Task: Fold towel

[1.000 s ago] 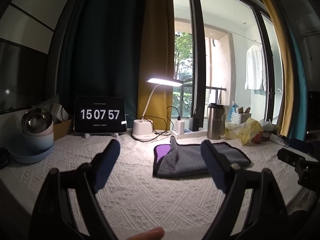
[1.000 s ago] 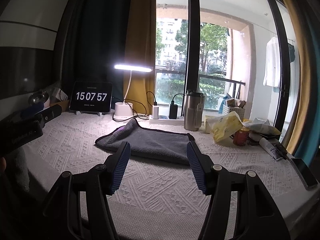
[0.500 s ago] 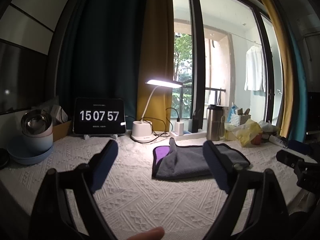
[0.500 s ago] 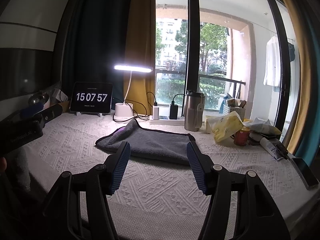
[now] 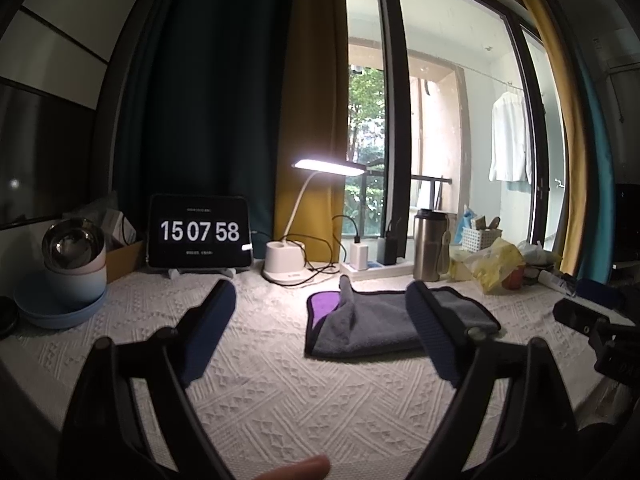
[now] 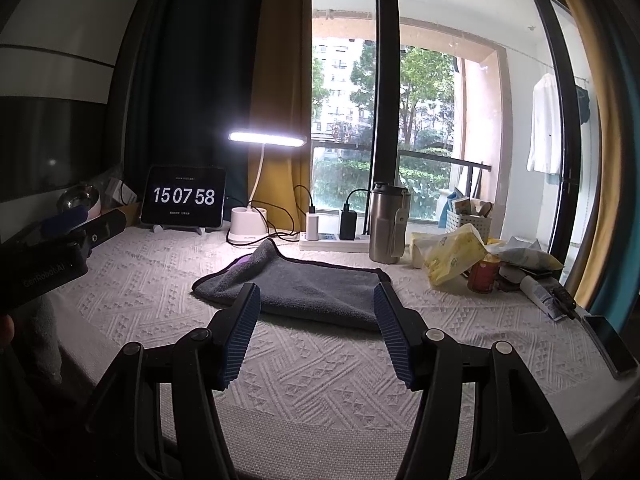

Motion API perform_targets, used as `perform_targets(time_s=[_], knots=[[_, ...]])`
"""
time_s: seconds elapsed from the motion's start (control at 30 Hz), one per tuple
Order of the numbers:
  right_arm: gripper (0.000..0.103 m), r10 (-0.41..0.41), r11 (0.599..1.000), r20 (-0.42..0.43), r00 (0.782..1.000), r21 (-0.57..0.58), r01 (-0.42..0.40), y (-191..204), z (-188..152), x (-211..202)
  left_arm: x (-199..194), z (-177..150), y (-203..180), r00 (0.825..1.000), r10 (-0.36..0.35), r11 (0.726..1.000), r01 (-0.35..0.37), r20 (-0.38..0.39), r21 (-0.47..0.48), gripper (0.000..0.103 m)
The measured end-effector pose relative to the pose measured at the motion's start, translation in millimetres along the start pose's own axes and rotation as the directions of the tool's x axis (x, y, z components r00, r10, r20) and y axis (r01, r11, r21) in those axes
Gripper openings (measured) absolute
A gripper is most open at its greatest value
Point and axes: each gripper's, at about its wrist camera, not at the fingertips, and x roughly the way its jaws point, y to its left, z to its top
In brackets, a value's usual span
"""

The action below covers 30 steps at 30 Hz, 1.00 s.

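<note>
A grey towel (image 5: 372, 326) with a purple underside and dark edging lies folded on the white textured tabletop; one corner stands up at its far left. It also shows in the right wrist view (image 6: 304, 288). My left gripper (image 5: 320, 328) is open and empty, held back from the towel, above the table. My right gripper (image 6: 316, 336) is open and empty, just in front of the towel's near edge. Each gripper's body shows at the edge of the other's view.
At the back stand a tablet clock (image 5: 199, 232), a lit desk lamp (image 5: 286, 266), a power strip with chargers (image 6: 334, 240) and a steel tumbler (image 6: 386, 224). Stacked bowls (image 5: 66, 276) sit far left. Bags, a can and tubes (image 6: 480, 264) crowd the right. A phone (image 6: 610, 344) lies near the right edge.
Both grippers stay open and nearly still; the left one has risen or tilted slightly. The towel has not moved. The clock now reads 15 07 58.
</note>
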Motion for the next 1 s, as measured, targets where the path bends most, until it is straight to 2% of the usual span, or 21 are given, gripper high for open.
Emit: perform_targets(time_s=[0.6,1.0], knots=[[0.062,-0.002,1.000,0.006,1.000,0.003,0.002,-0.7,0.5,-0.4,-2.3,0.9,1.5,1.000,0.000,1.000,0.000,0.012,-0.003,0.089],[0.062,0.001,1.000,0.010,1.000,0.006,-0.001,0.1,1.5,0.1,-6.4,3.3,2.3,0.999,0.001,1.000,-0.001,0.043,-0.005,0.095]])
